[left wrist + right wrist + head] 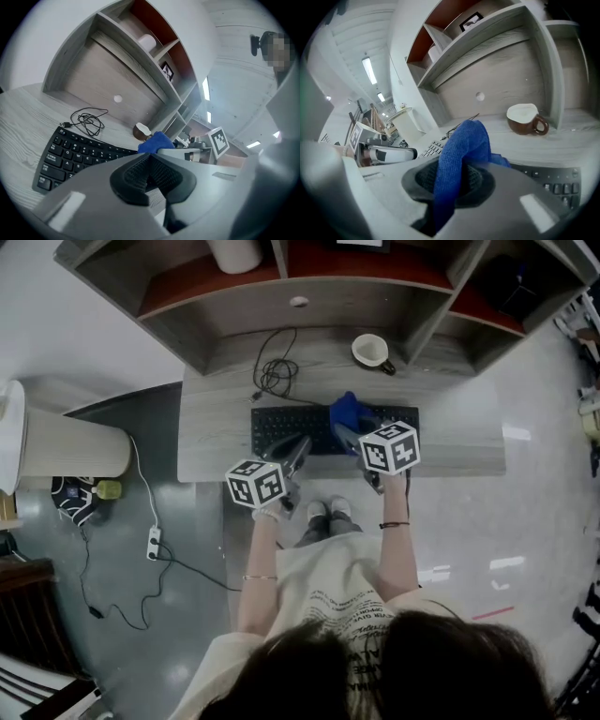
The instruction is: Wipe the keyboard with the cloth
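Our right gripper (349, 435) clamped the blue cloth (344, 411) on the keyboard (286, 426) at 12 o'clock on the desk (450, 442), our left gripper (294, 451), jaws pressed together empty, at its 8 o'clock.

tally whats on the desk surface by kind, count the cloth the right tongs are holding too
keyboard: 1
cloth: 1
mug: 1
cable: 1
total: 4
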Demonstrator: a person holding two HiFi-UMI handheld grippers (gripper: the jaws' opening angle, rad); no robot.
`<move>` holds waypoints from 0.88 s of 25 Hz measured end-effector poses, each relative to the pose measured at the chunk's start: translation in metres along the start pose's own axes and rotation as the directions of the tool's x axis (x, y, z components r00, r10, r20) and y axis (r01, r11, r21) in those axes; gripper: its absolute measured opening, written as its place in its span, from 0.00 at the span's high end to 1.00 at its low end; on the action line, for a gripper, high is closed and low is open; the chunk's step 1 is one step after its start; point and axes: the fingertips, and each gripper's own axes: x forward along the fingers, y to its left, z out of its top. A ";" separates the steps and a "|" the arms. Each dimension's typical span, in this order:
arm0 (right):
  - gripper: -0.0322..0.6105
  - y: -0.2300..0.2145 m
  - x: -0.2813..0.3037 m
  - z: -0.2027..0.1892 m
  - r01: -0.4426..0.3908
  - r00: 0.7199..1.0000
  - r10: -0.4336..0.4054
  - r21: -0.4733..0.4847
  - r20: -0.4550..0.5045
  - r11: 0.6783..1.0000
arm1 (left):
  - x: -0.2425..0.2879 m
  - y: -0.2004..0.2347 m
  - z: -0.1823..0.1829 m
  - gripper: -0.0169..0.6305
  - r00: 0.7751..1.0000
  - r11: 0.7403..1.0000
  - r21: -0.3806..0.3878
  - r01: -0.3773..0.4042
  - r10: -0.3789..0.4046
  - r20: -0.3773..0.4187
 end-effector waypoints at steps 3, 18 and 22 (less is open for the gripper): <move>0.86 0.004 0.004 0.002 -0.040 0.999 0.040 -0.005 -0.013 0.999 | -0.004 0.004 0.004 0.98 0.999 0.999 -0.009 -0.032 0.032 0.025; 0.86 0.035 0.027 0.005 -0.220 0.972 0.212 -0.078 -0.106 0.972 | -0.025 0.013 0.009 0.98 0.975 0.983 -0.059 -0.174 0.180 0.128; 0.86 0.037 0.030 0.005 -0.240 0.966 0.228 -0.092 -0.123 0.966 | -0.029 0.017 0.006 0.98 0.967 0.976 -0.075 -0.202 0.211 0.145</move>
